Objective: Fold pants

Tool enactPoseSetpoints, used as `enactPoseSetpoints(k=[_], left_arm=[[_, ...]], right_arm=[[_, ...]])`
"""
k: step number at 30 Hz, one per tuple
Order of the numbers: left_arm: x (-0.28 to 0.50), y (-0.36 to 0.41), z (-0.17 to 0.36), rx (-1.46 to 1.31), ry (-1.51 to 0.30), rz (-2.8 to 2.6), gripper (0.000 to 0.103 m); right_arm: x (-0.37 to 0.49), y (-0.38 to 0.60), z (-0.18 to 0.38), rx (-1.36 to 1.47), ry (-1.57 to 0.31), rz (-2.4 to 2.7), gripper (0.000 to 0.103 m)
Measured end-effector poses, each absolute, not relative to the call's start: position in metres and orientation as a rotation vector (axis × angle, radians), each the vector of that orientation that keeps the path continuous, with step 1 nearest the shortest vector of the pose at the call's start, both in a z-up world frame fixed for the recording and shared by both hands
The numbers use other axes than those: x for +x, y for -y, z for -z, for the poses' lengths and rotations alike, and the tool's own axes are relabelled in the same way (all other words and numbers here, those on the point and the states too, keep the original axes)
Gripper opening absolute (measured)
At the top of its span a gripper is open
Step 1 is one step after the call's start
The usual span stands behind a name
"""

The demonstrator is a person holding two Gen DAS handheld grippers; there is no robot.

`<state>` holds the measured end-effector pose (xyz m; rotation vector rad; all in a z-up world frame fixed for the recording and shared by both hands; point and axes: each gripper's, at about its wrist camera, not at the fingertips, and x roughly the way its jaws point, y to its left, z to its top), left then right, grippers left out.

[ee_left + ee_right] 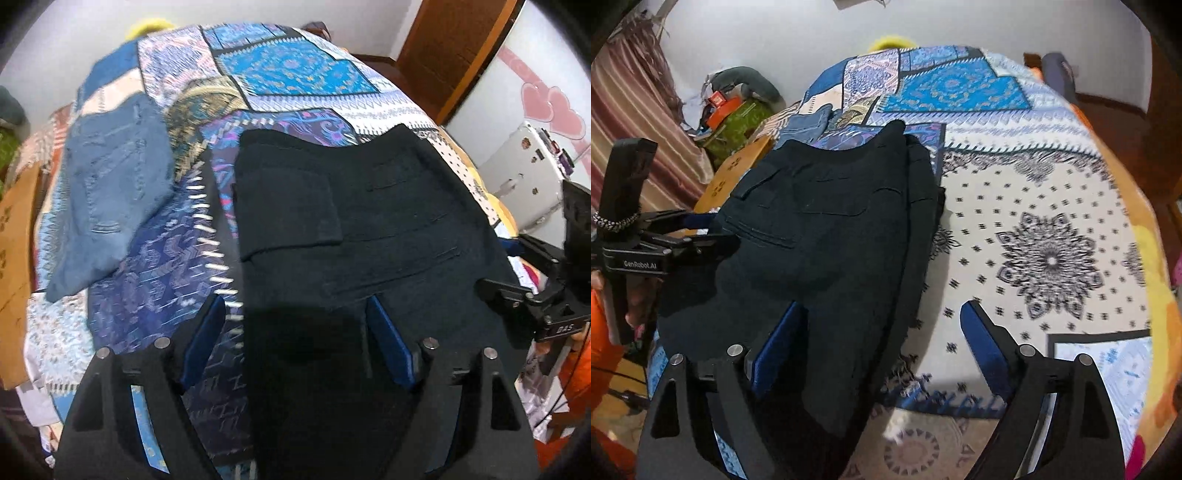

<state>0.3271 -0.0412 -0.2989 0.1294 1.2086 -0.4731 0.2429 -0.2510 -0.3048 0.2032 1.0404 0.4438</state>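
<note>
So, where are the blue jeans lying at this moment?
The blue jeans lie on the patchwork bedspread, left of the black pants in the left wrist view, beside a cardboard box.

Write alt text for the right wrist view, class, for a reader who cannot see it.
Black pants lie on a patterned bedspread. The open right hand-held gripper hovers over their right edge. At far left is the left hand-held gripper, beside the pants.
</note>
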Motion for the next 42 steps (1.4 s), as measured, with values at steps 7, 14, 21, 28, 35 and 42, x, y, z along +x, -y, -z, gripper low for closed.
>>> enactPoseSetpoints(k=[7, 14, 21, 28, 35, 42], left_arm=[[0.346, 0.044, 0.315, 0.009, -1.301, 0.517, 0.088], [0.348, 0.058, 0.312, 0.003, -1.284, 0.538, 0.080], [0.335, 0.076, 0.290, 0.171, -1.179, 0.542, 0.046], [0.324, 0.078, 0.270, 0.193, -1.111, 0.545, 0.027], [0.312, 0.065, 0.226, 0.176, -0.984, 0.517, 0.024], [0.308, 0.021, 0.161, 0.118, -0.819, 0.433, 0.024]], right_arm=[[0.257, 0.249, 0.321, 0.329, -1.104, -0.543, 0.090], [0.258, 0.237, 0.312, 0.289, -1.075, -0.593, 0.069], [0.252, 0.235, 0.297, 0.219, -1.033, -0.592, 0.045], [0.251, 0.231, 0.271, 0.168, -0.953, -0.594, 0.028], [0.247, 0.220, 0.229, 0.097, -0.853, -0.600, 0.027], [0.258, 0.190, 0.175, 0.045, -0.714, -0.646, 0.027]])
